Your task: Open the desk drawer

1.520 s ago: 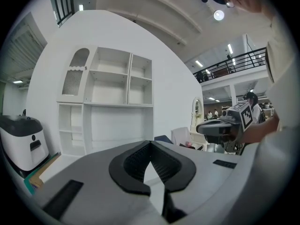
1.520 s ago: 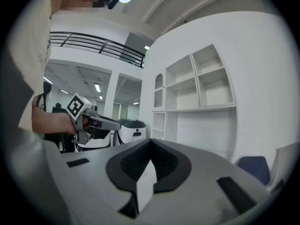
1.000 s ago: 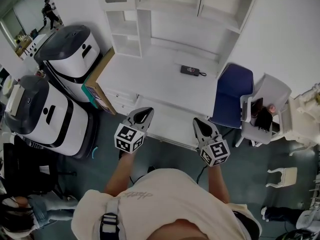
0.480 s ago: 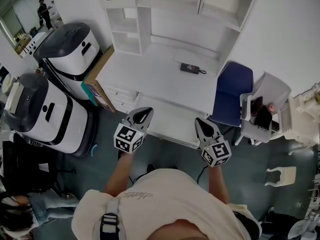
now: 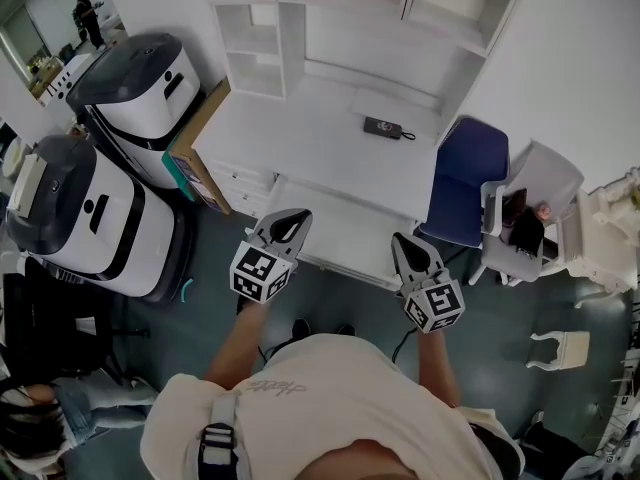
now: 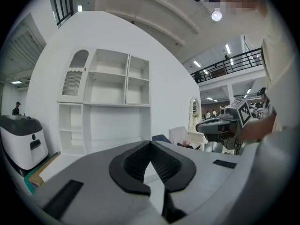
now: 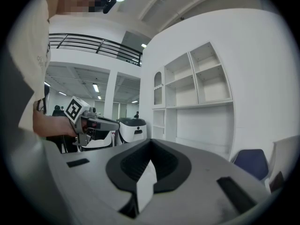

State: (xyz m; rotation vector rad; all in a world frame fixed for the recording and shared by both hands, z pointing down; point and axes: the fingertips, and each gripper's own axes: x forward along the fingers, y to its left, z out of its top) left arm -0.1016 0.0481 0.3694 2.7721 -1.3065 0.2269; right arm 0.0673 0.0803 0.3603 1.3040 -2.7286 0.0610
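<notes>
A white desk (image 5: 300,133) with a shelf hutch stands in front of me. Under its top, a wide shallow drawer (image 5: 345,230) juts out toward me. My left gripper (image 5: 290,220) hovers at the drawer's front left corner, shut and holding nothing. My right gripper (image 5: 404,243) hangs near the front right corner, its tips also together and empty. In the left gripper view the left gripper (image 6: 150,144) points at the hutch (image 6: 110,107), with the right gripper (image 6: 225,123) off to its side. The right gripper view shows the right gripper (image 7: 150,143) shut.
A black device with a cable (image 5: 384,128) lies on the desk. A blue chair (image 5: 468,180) and a white chair (image 5: 535,203) stand at the right. Two white-and-black machines (image 5: 135,83) (image 5: 75,218) and a cardboard box (image 5: 198,153) crowd the left. Small drawers (image 5: 245,186) sit left of the wide drawer.
Both grippers hold their places. The head view has shifted slightly, so the desk sits a little higher in the picture.
</notes>
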